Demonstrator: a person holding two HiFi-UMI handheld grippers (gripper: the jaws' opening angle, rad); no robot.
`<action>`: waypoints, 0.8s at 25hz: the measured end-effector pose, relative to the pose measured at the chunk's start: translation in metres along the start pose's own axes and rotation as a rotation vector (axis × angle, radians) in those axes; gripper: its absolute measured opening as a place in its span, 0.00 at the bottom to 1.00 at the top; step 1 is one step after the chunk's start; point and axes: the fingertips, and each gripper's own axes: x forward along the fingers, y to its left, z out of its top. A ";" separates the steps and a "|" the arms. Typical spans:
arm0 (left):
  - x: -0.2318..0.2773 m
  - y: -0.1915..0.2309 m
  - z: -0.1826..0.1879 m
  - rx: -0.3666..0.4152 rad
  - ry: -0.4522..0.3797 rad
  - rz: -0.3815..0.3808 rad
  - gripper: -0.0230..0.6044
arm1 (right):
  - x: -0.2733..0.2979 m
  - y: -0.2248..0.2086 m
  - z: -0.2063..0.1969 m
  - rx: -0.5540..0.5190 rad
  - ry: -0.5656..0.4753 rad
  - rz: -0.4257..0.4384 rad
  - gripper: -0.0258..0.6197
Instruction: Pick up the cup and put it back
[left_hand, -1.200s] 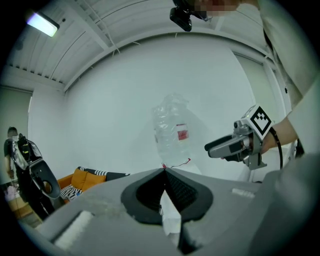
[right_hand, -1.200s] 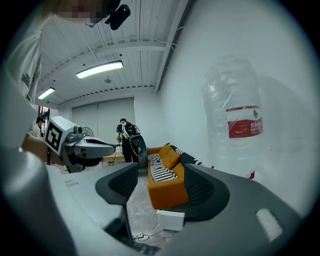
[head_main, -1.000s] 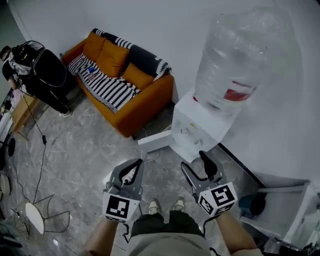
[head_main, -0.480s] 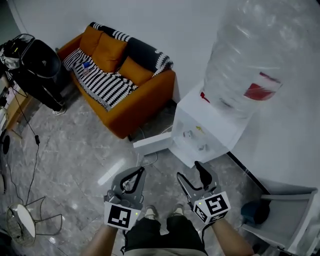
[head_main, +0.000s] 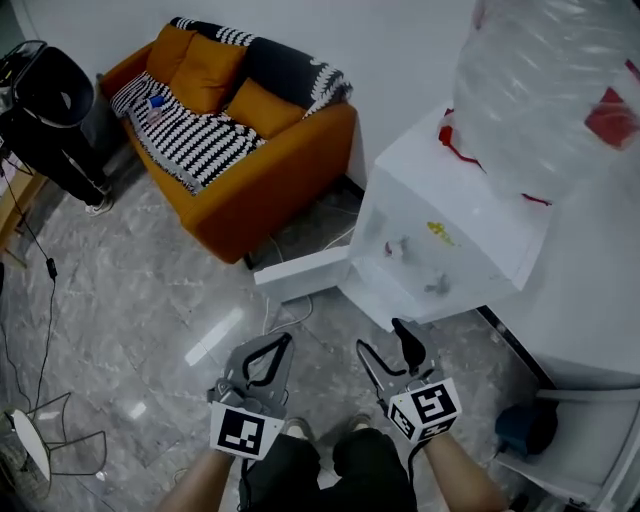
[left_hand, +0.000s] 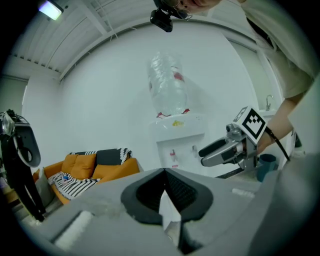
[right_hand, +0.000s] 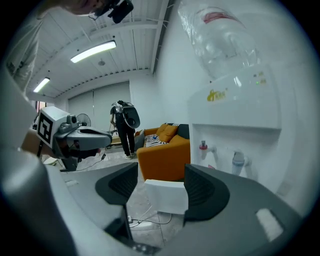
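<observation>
Above a marble floor (head_main: 150, 300) beside a water dispenser (head_main: 470, 225), left claw (head_main: 282, 341) closed empty, right claw (head_main: 385, 338) spread empty.

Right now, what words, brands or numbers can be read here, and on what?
No text can be read.
Yellow mark on the water dispenser: too blurred.
Red label on the bottle: too blurred.
Left gripper and right gripper: black square patterns, no letters.

The water bottle (head_main: 545, 90) sits on top of the water dispenser (head_main: 440, 250). The sofa (head_main: 240, 150) stands to its left. A box (head_main: 300, 272) lies on the floor between them. The left gripper (head_main: 274, 345) and right gripper (head_main: 386, 343) are side by side in front of the dispenser.
</observation>
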 end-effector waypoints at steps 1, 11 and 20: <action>0.006 0.001 -0.015 0.000 0.001 0.001 0.04 | 0.008 -0.003 -0.014 -0.001 0.002 0.002 0.49; 0.071 0.002 -0.158 -0.013 0.003 -0.012 0.04 | 0.080 -0.035 -0.146 -0.026 0.010 0.010 0.48; 0.140 -0.009 -0.250 0.002 -0.042 -0.078 0.04 | 0.132 -0.087 -0.250 -0.038 -0.014 -0.039 0.47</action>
